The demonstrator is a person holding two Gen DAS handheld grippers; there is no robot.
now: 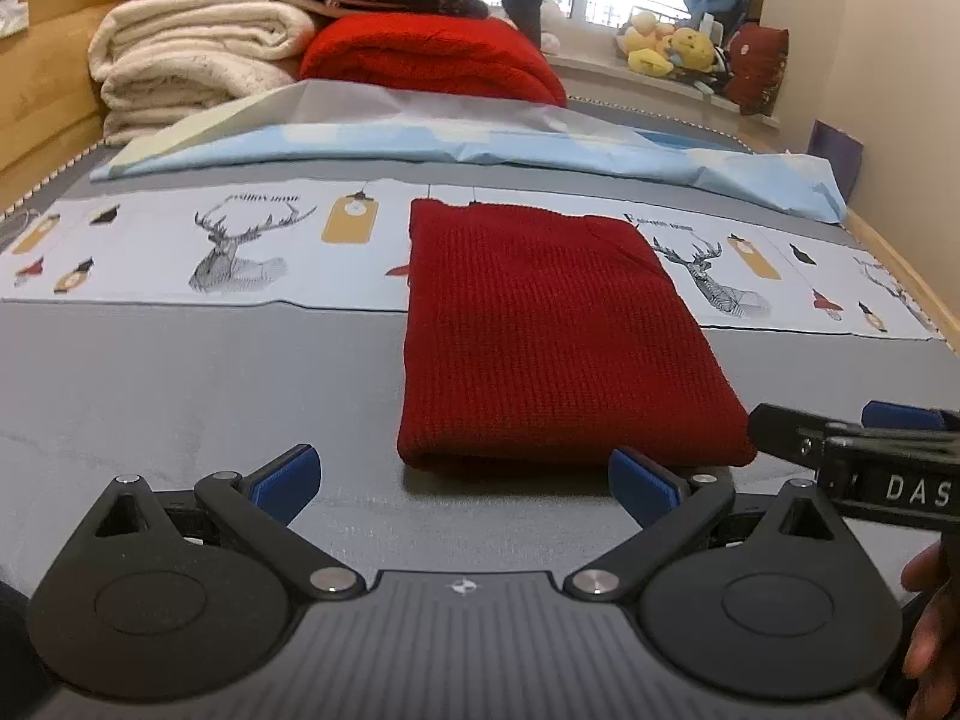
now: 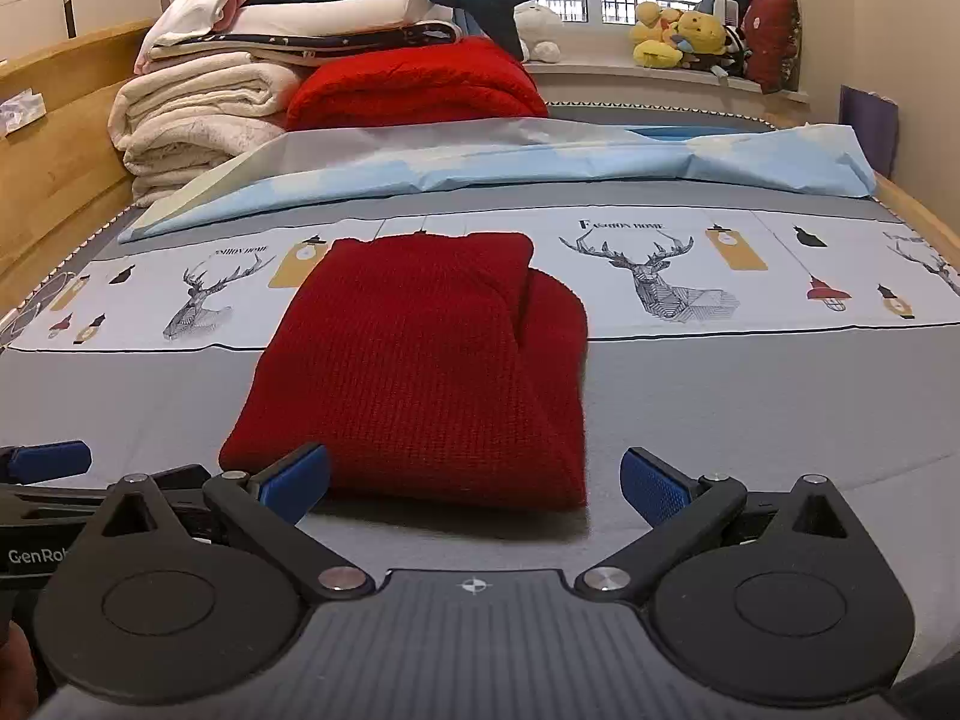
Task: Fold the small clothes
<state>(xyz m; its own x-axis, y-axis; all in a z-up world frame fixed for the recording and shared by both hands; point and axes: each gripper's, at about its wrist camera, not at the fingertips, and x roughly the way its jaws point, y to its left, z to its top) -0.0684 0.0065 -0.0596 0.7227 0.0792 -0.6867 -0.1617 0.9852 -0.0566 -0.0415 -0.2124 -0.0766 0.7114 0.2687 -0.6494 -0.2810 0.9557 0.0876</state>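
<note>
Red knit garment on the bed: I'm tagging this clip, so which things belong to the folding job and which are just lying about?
Job:
red knit garment, folded
left gripper, open
right gripper, open

Lying about:
cream blankets
red blanket
blue sheet
plush toys

Knit, cloth, plastic and wood

The folded dark red sweater point(image 2: 414, 372) at frame centre is coarse ribbed knit, matt; the grey bed sheet point(image 2: 750, 408) beneath is smooth cloth. Each tool has matt black plastic arms, shiny metal pivots and textured blue pads point(image 2: 651, 483). Upper left, fluffy cream blankets point(image 2: 198, 114) lie beside a smooth wooden bed frame point(image 2: 54, 150).
</note>
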